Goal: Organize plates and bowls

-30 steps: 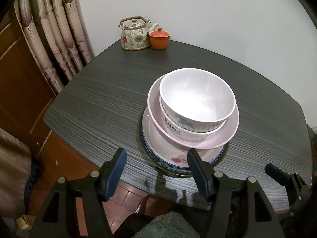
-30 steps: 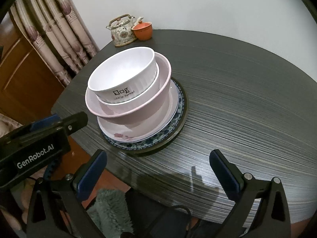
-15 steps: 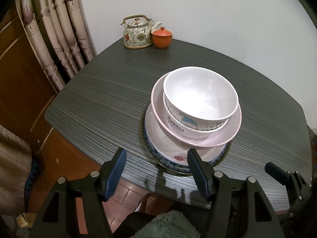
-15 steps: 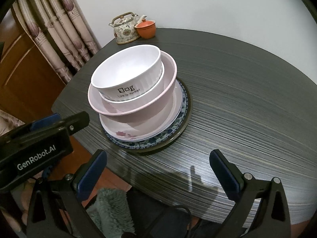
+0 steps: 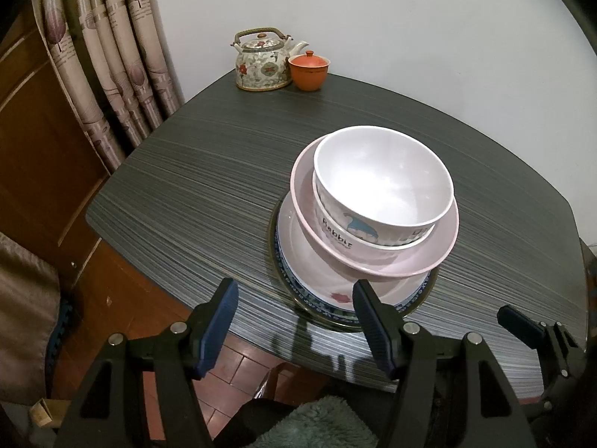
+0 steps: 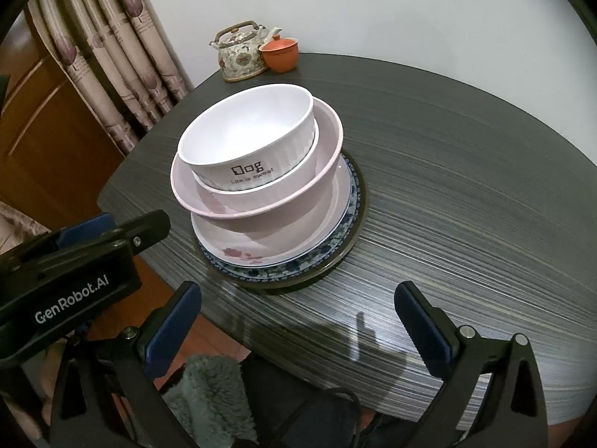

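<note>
White and ribbed, the top bowl (image 6: pixel 246 138) sits inside a second white bowl (image 6: pixel 261 190), and both nest in a wider pink bowl (image 6: pixel 261 209). That pink bowl rests tilted on a pale plate (image 6: pixel 261 250) with a red flower print, which lies on a blue-patterned plate (image 6: pixel 335 239), itself on a dark-rimmed plate (image 6: pixel 350 250) at the bottom. The whole stack stands on the dark striped table (image 6: pixel 466 186), close to its near edge.

From the left wrist view the stack lies at about 1 o'clock from the left gripper (image 5: pixel 294 321). Its blue-padded jaws stand apart with nothing between them, and its right finger overlaps the near rim of the plates in the picture; whether it touches them cannot be told. The top bowl shows a blue animal print and lettering on its side here.

From the right wrist view the stack lies at about 11 o'clock from the right gripper (image 6: pixel 298 321), whose jaws are spread wide over the table edge, clear of the dishes.

At 12 o'clock on the far edge of the table a floral teapot (image 5: pixel 263 63) stands touching or just beside an orange lidded cup (image 5: pixel 309 71). Patterned curtains (image 5: pixel 112 56) hang at 10 o'clock.
</note>
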`<state>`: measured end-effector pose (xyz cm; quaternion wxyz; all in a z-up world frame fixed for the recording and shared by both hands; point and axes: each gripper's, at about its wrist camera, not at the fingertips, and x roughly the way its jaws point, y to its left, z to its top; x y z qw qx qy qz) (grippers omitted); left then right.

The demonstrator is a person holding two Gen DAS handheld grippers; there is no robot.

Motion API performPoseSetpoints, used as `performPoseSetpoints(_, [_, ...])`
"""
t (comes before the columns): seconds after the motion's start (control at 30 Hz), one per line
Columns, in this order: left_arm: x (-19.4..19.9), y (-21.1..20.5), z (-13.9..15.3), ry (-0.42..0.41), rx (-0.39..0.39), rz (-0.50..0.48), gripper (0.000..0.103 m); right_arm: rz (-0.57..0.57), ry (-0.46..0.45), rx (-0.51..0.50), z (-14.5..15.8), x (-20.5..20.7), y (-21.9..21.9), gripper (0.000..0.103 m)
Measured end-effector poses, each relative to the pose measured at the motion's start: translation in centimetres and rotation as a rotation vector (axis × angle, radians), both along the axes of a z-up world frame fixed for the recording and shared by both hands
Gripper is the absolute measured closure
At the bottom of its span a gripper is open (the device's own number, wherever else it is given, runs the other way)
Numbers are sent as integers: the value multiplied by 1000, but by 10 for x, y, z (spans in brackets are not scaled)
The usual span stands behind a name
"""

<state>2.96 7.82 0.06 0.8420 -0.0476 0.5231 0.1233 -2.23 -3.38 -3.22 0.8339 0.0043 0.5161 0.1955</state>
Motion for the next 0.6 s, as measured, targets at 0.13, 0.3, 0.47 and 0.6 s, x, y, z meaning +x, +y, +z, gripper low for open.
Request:
performPoseSetpoints(0.13, [-1,1,-2,9,-9,4,38,-1,1,-2,0,1,0,0])
performPoseSetpoints(0.3, [-2,3,-2,1,5,6,38,2,0,-2,0,1,1,0])
performPoseSetpoints(0.47, [-3,2,0,-13,21,2,38,4,4,-4,0,2,1,0])
performPoseSetpoints(0.6, [-4,0,1,-13,5,-14,38,8,3,-5,0,2,1,0])
